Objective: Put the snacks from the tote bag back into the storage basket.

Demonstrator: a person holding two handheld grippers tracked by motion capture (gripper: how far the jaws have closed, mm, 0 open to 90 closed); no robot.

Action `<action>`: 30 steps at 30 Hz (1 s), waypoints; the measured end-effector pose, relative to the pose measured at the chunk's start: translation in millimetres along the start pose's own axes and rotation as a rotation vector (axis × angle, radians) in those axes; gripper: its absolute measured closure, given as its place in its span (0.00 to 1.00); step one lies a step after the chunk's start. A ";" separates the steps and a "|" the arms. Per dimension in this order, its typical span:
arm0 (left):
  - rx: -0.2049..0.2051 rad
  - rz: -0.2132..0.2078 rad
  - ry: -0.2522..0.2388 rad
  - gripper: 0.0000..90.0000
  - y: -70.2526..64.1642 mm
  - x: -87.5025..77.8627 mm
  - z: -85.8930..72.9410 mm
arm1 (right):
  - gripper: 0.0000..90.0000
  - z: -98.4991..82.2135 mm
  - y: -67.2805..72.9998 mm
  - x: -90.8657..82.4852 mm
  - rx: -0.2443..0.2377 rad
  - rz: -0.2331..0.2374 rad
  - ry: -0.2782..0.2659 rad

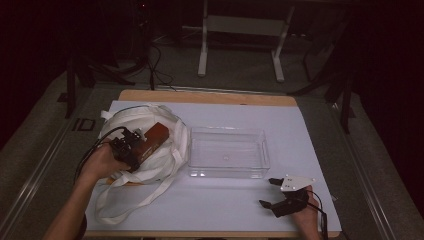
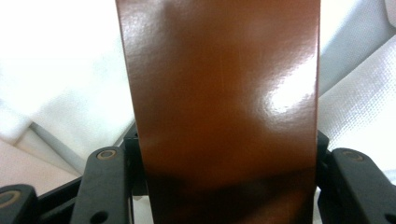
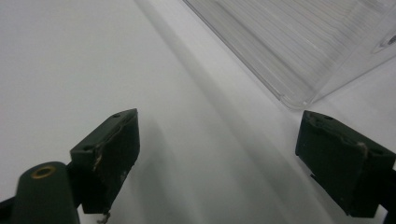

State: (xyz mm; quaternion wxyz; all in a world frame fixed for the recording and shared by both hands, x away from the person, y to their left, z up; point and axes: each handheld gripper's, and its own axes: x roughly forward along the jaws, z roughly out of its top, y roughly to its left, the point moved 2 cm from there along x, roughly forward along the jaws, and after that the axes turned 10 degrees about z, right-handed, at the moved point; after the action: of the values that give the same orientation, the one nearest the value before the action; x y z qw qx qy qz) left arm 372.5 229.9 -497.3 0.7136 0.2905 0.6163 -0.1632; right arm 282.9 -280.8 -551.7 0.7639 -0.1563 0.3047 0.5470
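Left claw [image 2: 224, 186] clamps brown box [image 2: 224, 93]; right claw [image 1: 272, 192] rests agape, low.

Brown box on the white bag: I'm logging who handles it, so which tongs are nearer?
Left. The left tongs are shut on the brown box, a jaw against each side, over the white bag. The right tongs rest open on the table, past the clear tray.

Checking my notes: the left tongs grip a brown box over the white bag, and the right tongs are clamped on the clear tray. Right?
Not quite: the right tongs stand open on the white sheet beside the clear tray, as the right gripper view shows. The left tongs do grip the brown box over the white bag.
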 end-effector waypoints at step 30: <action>-0.016 -0.031 -0.118 0.49 10.9 -15.7 -13.4 | 0.15 0.0 0.3 0.3 -0.003 -0.002 0.001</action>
State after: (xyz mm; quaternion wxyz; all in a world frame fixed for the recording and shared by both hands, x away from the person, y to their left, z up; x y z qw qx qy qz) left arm 365.6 244.7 -480.7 0.7483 0.2648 0.5790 -0.1861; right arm 282.7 -280.5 -551.8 0.7641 -0.1579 0.3042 0.5466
